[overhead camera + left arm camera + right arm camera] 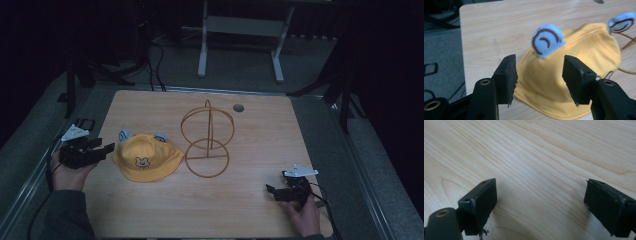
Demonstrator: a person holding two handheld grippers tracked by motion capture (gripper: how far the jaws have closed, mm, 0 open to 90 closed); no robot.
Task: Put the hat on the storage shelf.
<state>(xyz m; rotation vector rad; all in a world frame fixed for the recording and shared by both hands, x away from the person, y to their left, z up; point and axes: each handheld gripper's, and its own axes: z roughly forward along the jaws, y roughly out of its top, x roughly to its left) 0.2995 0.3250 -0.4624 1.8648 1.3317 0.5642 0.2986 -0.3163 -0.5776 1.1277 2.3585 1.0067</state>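
A yellow child's hat [145,156] with two pale blue ears and a small bear face lies on the wooden table [260,130], left of centre. Just to its right stands a gold wire stand [207,140] made of rings on a round base. My left gripper [107,149] is open at the hat's left brim. In the left gripper view the hat [574,65] lies between and beyond the jaws of that gripper [539,80], with a blue ear [547,40] above the gap. My right gripper [274,187] rests open near the table's front right, its jaws [540,205] over bare wood.
A small grey round cap [238,107] sits in the table near its far edge. A white table frame [240,40] and cables [155,65] stand on the grey floor beyond. Dark stands flank the table on both sides.
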